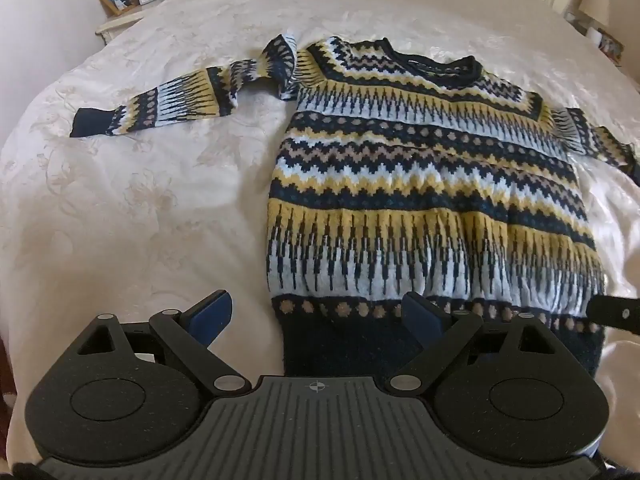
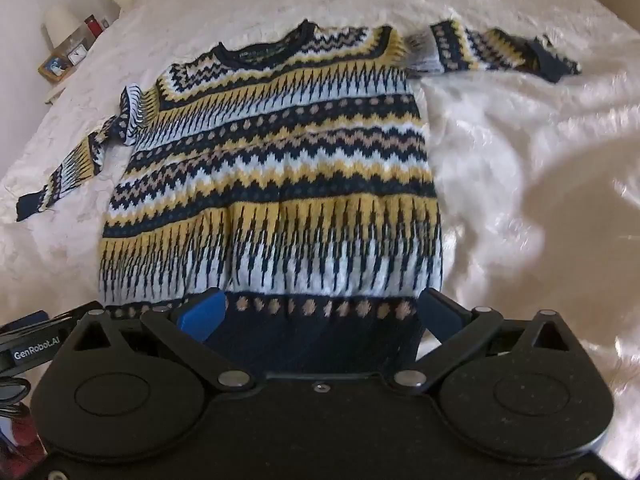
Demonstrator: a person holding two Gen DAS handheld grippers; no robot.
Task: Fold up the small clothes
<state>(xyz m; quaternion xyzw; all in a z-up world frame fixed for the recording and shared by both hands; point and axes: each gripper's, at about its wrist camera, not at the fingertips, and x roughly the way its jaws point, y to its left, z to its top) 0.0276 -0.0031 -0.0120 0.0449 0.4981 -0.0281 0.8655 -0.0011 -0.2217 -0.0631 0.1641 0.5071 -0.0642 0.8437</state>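
Note:
A knitted sweater (image 1: 420, 184) with navy, yellow, white and tan zigzag bands lies flat, face up, on a cream bedspread (image 1: 132, 208), neck away from me; it also shows in the right wrist view (image 2: 280, 168). Its sleeves are spread out to both sides, the left sleeve (image 1: 172, 100) crumpled at the shoulder. My left gripper (image 1: 316, 316) is open over the hem's left corner, its fingers astride the navy hem band. My right gripper (image 2: 320, 316) is open over the hem's right part. Neither holds cloth.
The sweater's right sleeve (image 2: 500, 48) stretches out to the right. A bedside table (image 1: 120, 20) with a picture frame, a clock and a lamp stands at the far left. Another lamp (image 1: 596, 4) stands at the far right. The bedspread has wrinkles on the right (image 2: 520, 160).

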